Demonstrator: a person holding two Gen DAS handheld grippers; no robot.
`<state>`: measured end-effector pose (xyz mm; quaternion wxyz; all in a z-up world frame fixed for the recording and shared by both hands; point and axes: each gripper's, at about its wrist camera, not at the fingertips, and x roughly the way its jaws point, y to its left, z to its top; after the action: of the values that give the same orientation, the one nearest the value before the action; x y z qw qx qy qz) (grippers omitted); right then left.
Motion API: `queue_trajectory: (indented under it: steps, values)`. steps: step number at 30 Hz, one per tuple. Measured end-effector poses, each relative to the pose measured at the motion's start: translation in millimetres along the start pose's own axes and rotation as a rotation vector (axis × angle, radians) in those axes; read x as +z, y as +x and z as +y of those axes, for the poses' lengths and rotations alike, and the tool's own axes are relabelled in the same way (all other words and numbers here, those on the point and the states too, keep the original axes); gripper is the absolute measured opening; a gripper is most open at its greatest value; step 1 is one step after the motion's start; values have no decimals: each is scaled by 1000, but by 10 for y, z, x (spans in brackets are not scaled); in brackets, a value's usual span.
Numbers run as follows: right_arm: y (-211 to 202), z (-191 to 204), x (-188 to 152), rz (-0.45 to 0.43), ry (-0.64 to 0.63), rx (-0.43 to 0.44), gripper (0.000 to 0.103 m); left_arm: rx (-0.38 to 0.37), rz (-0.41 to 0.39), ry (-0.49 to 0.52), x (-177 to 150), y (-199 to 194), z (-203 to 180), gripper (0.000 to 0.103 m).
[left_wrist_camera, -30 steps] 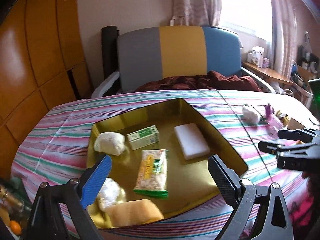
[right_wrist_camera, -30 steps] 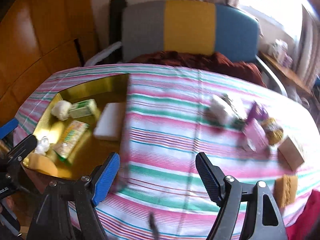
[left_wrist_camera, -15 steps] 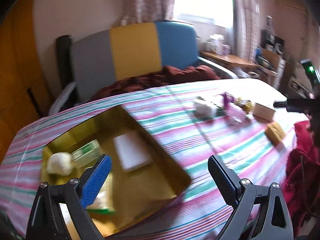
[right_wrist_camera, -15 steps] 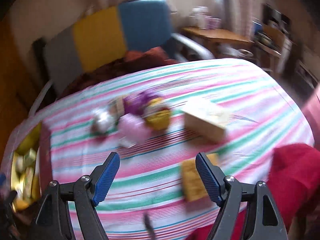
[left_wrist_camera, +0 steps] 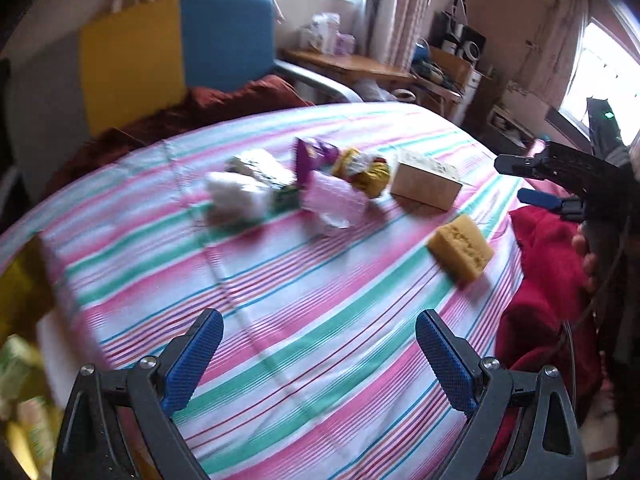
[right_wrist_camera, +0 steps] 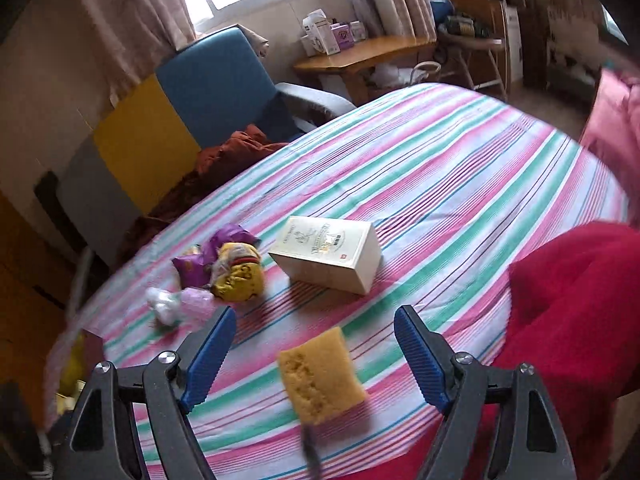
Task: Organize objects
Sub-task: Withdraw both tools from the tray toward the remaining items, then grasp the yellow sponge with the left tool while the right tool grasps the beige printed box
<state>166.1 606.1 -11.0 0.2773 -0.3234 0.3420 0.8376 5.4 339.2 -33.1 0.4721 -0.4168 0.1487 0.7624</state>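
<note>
Everywhere across the table runs a striped cloth [right_wrist_camera: 460,168] in pink, green and white bands, and the cream box [right_wrist_camera: 326,252] lying flat near its middle serves as the landmark. Nearer the camera than the box, close to the table edge, lies the yellow sponge [right_wrist_camera: 320,372], and the right gripper [right_wrist_camera: 312,350] hovers right over it with its blue pads spread wide on either side, gripping nothing. Just left of the box sits a yellow wrapped snack [right_wrist_camera: 240,276], touching a purple packet [right_wrist_camera: 212,256]; further left are a pale pink packet [right_wrist_camera: 196,306] and a white bundle [right_wrist_camera: 162,304], both blurred. Right of the box, a red garment [right_wrist_camera: 580,312] covers the table's near edge.

Behind the box, beyond the cloth, stands a chair [right_wrist_camera: 216,92] with grey, yellow and blue back panels and a rust-brown blanket [right_wrist_camera: 236,152] on its seat. Further back are a wooden desk [right_wrist_camera: 368,54] carrying small boxes, curtains and a bright window.

From the left wrist camera, the left gripper [left_wrist_camera: 318,354] is released too, its pads held wide above bare stripes, well to the near left of the box [left_wrist_camera: 424,186]. A gold tray [left_wrist_camera: 24,292] shows blurred at the far left edge.
</note>
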Motion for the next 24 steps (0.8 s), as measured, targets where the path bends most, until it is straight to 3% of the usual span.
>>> queue_trajectory:
  steps: [3, 8, 14, 17, 24]
  values:
    - [20, -141, -13, 5, 76, 54, 83, -77, 50, -24, 156, 252, -111, 97]
    - [-26, -177, -10, -22, 99, 110, 83, -223, 134, -42, 406, 644, -448, 97]
    - [-96, -241, -22, -61, 129, 166, 83, -328, 222, -62, 626, 1030, -847, 98]
    - [-97, -245, -19, -68, 134, 178, 83, -341, 232, -60, 706, 1133, -1025, 101]
    - [-96, -275, -18, -77, 148, 209, 84, -222, 297, -46, 744, 1494, -1241, 99]
